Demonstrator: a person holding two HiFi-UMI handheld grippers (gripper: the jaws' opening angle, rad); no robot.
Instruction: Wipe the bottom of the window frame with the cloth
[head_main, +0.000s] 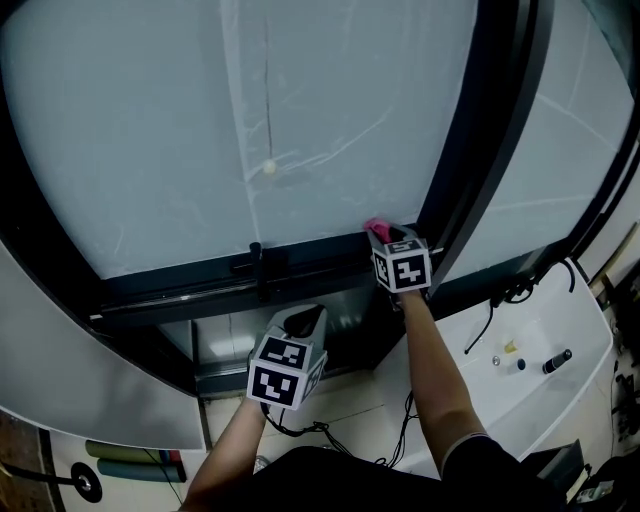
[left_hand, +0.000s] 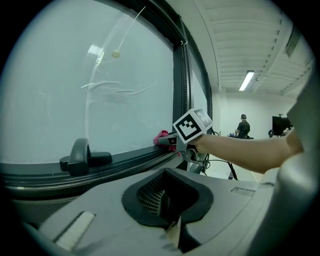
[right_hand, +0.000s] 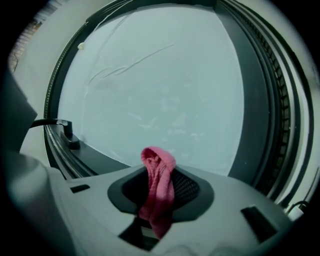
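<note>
1. The cloth is pink and bunched into a narrow fold, pinched between the jaws of the right gripper, with its looped top standing above them.
2. In the head view the cloth sits at about 1 o'clock from centre, touching the bottom rail of the window frame just beside the dark upright.
3. The left gripper has its jaws pressed together on nothing. It is held at 6 o'clock, below the rail and apart from it.
4. The white tabletop at 4 o'clock bears a few small items.

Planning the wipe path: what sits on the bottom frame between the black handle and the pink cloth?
Nothing: the frame between handle and cloth is bare, per head view.
</note>
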